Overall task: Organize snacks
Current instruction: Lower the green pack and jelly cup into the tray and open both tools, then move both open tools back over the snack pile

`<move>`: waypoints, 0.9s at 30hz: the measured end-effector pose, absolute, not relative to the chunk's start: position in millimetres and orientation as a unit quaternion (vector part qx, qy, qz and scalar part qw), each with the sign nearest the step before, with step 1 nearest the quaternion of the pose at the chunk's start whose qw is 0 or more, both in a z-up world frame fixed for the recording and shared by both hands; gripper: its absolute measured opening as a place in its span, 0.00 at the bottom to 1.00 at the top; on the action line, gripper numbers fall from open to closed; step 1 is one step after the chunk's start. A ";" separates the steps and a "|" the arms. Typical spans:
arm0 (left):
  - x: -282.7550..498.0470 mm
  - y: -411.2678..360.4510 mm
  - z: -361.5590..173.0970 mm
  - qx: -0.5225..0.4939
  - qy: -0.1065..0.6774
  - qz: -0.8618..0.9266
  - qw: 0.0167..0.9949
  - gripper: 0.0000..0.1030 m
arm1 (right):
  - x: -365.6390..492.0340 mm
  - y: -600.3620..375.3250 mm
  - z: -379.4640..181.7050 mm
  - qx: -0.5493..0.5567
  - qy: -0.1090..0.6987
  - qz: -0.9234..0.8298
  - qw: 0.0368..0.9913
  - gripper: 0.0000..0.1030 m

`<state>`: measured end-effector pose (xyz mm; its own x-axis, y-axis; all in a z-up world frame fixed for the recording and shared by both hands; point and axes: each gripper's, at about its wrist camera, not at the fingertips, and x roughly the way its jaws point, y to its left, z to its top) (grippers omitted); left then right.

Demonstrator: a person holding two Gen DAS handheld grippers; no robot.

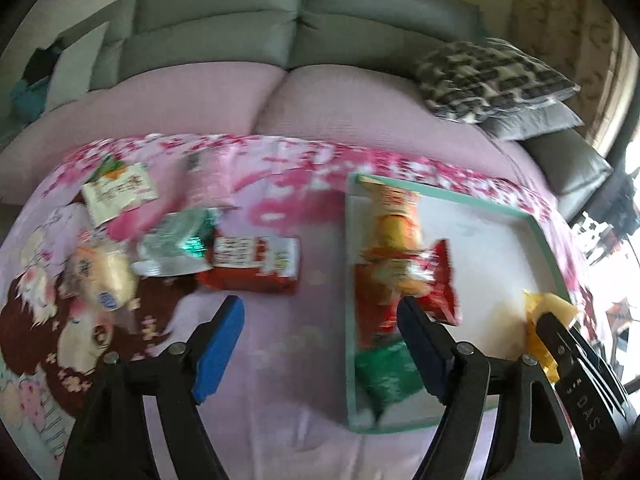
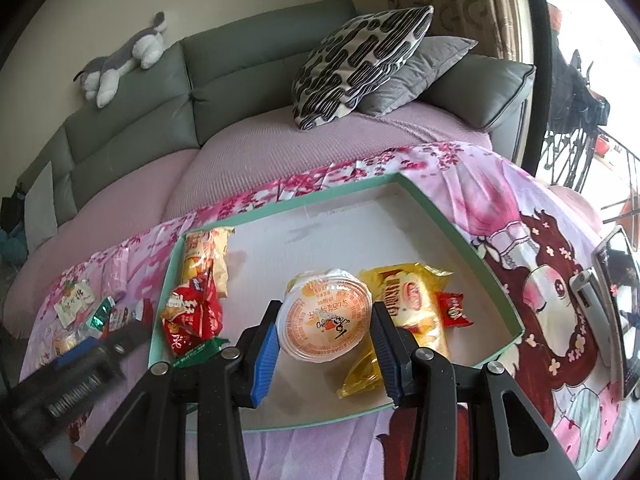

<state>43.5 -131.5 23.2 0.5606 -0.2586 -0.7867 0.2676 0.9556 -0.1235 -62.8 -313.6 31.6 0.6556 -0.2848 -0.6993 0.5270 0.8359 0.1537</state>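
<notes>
A shallow box with a teal rim (image 2: 456, 224) lies on the pink printed cloth; it also shows in the left wrist view (image 1: 548, 240). My right gripper (image 2: 324, 344) holds an orange jelly cup (image 2: 324, 316) between its blue pads, over the box floor. In the box lie a yellow packet (image 2: 416, 304), a small red packet (image 2: 454, 310), a red chip bag (image 2: 192, 316) and a yellow bag (image 2: 204, 256). My left gripper (image 1: 320, 344) is open and empty above the cloth, left of the box. Loose snacks lie beyond it: a red packet (image 1: 252, 264), a green-silver packet (image 1: 176, 240), a white packet (image 1: 120, 192).
A grey sofa (image 2: 240, 64) with a pink cover stands behind the cloth. Two cushions (image 2: 360, 64) rest at its right end. A plush toy (image 2: 124, 60) lies on the backrest. A dark device (image 2: 616, 300) stands at the far right.
</notes>
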 end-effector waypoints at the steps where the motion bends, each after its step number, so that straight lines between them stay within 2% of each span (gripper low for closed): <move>1: 45.0 -127.9 22.3 0.003 0.446 -0.142 0.884 0.81 | -61.4 -312.0 30.4 0.172 0.350 -0.224 0.893 0.45; 11: 54.7 -107.7 11.5 0.003 0.466 -0.096 0.880 0.81 | -53.0 -301.8 24.6 0.141 0.373 -0.228 0.889 0.47; 15: 54.8 -106.4 8.0 0.012 0.469 -0.086 0.879 0.82 | -51.4 -298.0 24.3 0.124 0.376 -0.233 0.889 0.62; 19: 55.3 -105.5 6.7 0.017 0.467 -0.080 0.880 0.84 | -49.5 -295.1 23.8 0.115 0.379 -0.231 0.889 0.68; 20: 55.3 -105.3 6.6 0.018 0.466 -0.078 0.881 0.92 | -48.9 -294.5 23.5 0.114 0.380 -0.230 0.888 0.69; 21: 55.4 -104.9 6.7 0.019 0.464 -0.076 0.882 0.96 | -48.3 -293.6 23.0 0.111 0.382 -0.230 0.888 0.70; 23: 55.0 -104.1 7.3 0.021 0.459 -0.072 0.885 0.96 | -47.4 -292.7 22.2 0.104 0.384 -0.231 0.888 0.72; 25: 55.2 -103.4 7.3 0.022 0.458 -0.069 0.886 0.96 | -46.2 -291.6 20.7 0.100 0.388 -0.230 0.887 0.81; 27: 55.5 -102.6 6.5 0.023 0.457 -0.065 0.887 0.97 | -45.4 -290.7 19.5 0.096 0.391 -0.231 0.886 0.82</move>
